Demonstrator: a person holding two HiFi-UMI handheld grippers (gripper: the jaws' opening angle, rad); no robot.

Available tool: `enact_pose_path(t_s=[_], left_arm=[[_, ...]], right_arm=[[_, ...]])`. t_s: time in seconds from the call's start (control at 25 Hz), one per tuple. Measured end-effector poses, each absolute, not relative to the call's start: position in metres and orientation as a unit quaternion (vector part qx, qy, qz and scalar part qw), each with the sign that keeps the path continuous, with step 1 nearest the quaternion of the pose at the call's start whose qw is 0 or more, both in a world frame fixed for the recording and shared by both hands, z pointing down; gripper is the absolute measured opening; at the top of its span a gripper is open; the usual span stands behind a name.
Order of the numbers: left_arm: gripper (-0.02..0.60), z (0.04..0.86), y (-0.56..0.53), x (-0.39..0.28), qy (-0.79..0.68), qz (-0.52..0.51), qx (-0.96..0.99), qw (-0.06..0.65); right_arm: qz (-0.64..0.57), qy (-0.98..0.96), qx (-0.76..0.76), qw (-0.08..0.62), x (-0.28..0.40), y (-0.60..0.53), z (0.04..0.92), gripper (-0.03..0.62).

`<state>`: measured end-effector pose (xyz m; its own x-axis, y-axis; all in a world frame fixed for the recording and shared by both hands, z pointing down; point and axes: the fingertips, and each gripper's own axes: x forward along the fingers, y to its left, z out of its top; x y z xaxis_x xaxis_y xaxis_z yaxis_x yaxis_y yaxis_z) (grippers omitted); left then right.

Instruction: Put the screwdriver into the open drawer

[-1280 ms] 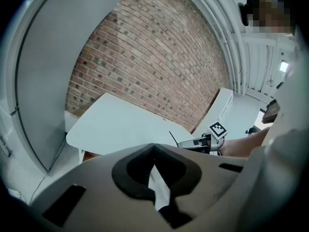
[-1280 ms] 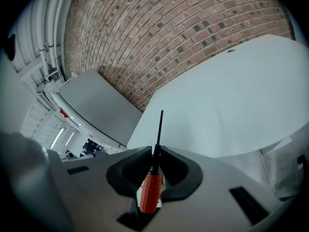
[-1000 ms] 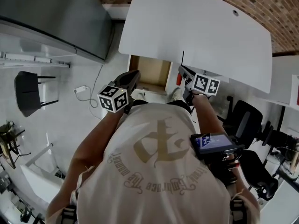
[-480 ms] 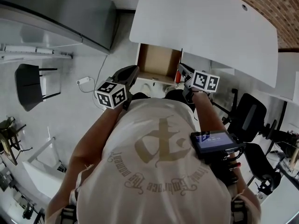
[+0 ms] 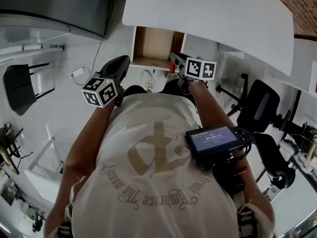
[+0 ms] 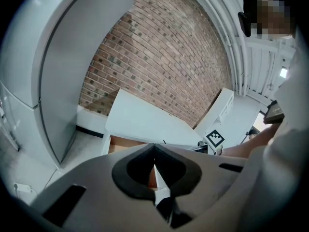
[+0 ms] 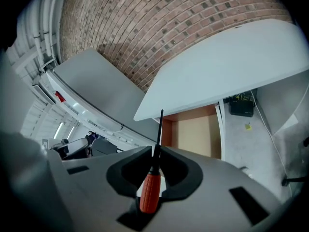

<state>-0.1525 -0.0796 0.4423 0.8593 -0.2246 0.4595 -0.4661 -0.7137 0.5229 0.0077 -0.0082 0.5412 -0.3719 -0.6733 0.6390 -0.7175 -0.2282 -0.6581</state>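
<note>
Screwdriver, orange handle, slim black shaft (image 7: pixel 149 192): was clamped near the top of its handle between the jaws of the right gripper (image 7: pixel 155 151), shaft aimed toward the open wood-lined drawer (image 7: pixel 195 134) beneath the white desktop (image 7: pixel 227 66), not yet inside it. Left gripper (image 6: pixel 154 146): jaws together, holding nothing.

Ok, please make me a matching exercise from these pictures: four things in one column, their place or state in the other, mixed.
1 screwdriver
2 drawer
3 left gripper
4 table

A shut, nothing in it
B white, over the drawer
C open, under the table
D held by the right gripper

Pairs: 1-D, 2-C, 3-A, 4-B
</note>
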Motion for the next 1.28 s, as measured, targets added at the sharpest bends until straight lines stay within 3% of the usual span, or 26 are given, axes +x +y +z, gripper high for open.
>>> enact_pose_path(t_s=[0.24,1.28], left_arm=[[0.020,0.490,-0.064,-0.143,-0.178,0.215,0.892,0.355],[0.020,0.520,-0.005,-0.112,-0.188,0.228,0.873,0.388]], right_arm=[[0.569,-0.612,0.549,0.030,0.008,-0.009,0.587,0.066],[0.623,-0.600,0.500,0.046,-0.006,-0.001,0.653,0.066]])
